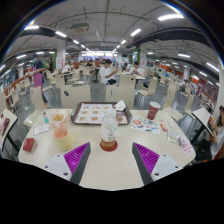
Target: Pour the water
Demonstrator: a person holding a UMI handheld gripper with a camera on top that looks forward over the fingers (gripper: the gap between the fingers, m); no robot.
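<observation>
A clear bottle [109, 128] with a white label stands upright on a round brown coaster [109, 145], on the pale table [112, 170]. It is just ahead of my gripper [112, 160], in line with the gap between the fingers. The fingers, with purple pads [76, 160], are spread wide and hold nothing. A cup of pink liquid [63, 139] stands to the left of the bottle. A dark cup [153, 110] stands farther off to the right.
A dark-rimmed tray [97, 113] lies beyond the bottle. Small items lie at the table's left [29, 145] and right [148, 125]. Past the table is a large hall with chairs, tables and seated people [105, 72].
</observation>
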